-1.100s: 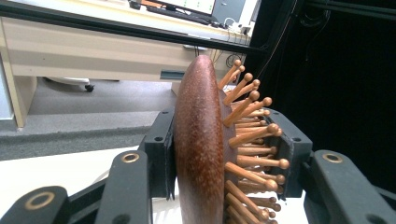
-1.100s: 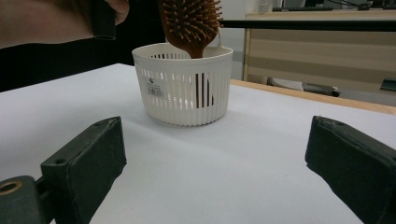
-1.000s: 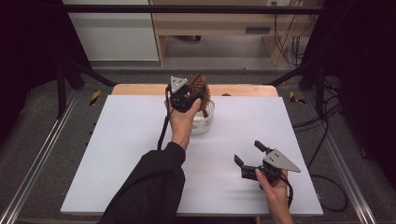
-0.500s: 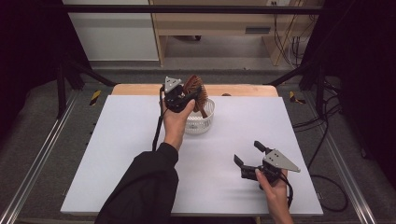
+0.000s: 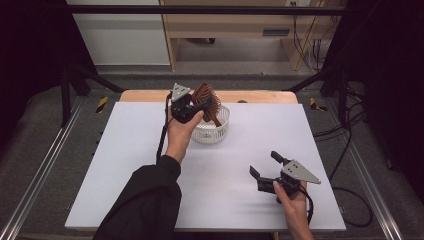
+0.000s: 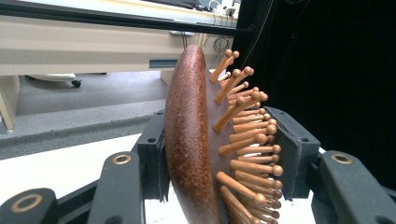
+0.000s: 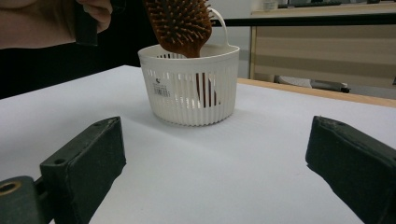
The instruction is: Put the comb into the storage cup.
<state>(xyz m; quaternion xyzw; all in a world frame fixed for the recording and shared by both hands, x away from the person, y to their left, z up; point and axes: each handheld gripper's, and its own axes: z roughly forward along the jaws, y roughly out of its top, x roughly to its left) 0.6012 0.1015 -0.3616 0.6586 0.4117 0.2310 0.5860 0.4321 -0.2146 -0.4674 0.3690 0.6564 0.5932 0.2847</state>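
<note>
A brown wooden hairbrush [image 5: 209, 98] stands with its head up over a small white slotted basket [image 5: 214, 132] at the back middle of the white table [image 5: 125, 175]. Its handle reaches down inside the basket. My left gripper [image 5: 199, 104] is shut on the brush head: in the left gripper view one pad lies on the brush's smooth back [image 6: 187, 140] and the other on the bristle tips. My right gripper [image 5: 265, 164] rests low at the front right, open, with nothing between its jaws. From the right gripper [image 7: 215, 158] view, the basket [image 7: 191, 93] and brush [image 7: 180, 23] are straight ahead.
A wooden strip [image 5: 260, 96] runs along the table's far edge. Metal frame rails [image 5: 45, 165] flank the table on both sides. Cables [image 5: 345, 150] lie on the floor to the right. A cabinet and a desk stand beyond the table.
My left hand has shifted slightly left with the hairbrush still in its grip. The right gripper and the basket have stayed where they were.
</note>
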